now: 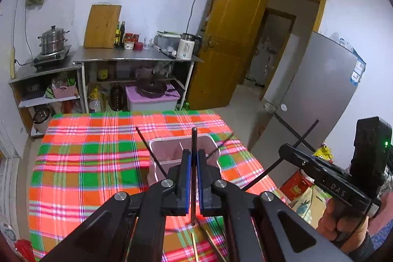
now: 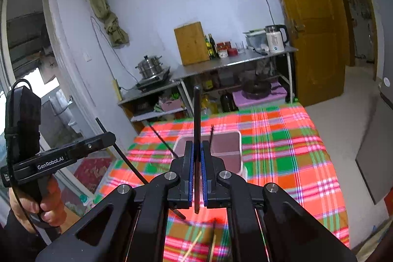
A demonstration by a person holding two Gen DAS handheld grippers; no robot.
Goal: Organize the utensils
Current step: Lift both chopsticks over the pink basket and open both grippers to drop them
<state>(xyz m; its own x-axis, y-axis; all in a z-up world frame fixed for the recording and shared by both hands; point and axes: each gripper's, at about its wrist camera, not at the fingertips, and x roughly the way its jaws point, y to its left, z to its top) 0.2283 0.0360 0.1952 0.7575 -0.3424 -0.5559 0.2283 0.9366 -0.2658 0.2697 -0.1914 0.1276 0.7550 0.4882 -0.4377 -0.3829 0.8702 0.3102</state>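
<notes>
My left gripper (image 1: pixel 194 156) is shut on a dark chopstick (image 1: pixel 194 139) that stands upright between the blue pads, above the plaid tablecloth (image 1: pixel 86 163). My right gripper (image 2: pixel 196 149) is shut on another dark chopstick (image 2: pixel 197 114), also upright. A translucent plastic container (image 1: pixel 172 151) sits on the cloth just beyond both grippers; it also shows in the right wrist view (image 2: pixel 228 146). Two more dark chopsticks lean at its edges (image 1: pixel 149 149). Light wooden chopsticks (image 2: pixel 213 247) lie on the cloth under the grippers.
A steel counter (image 1: pixel 137 57) with a cutting board, bottles and a kettle (image 1: pixel 185 47) stands behind the table. A stove with a steamer pot (image 1: pixel 52 41) is at left. A yellow door (image 1: pixel 233 41) and a grey fridge (image 1: pixel 319 95) are at right.
</notes>
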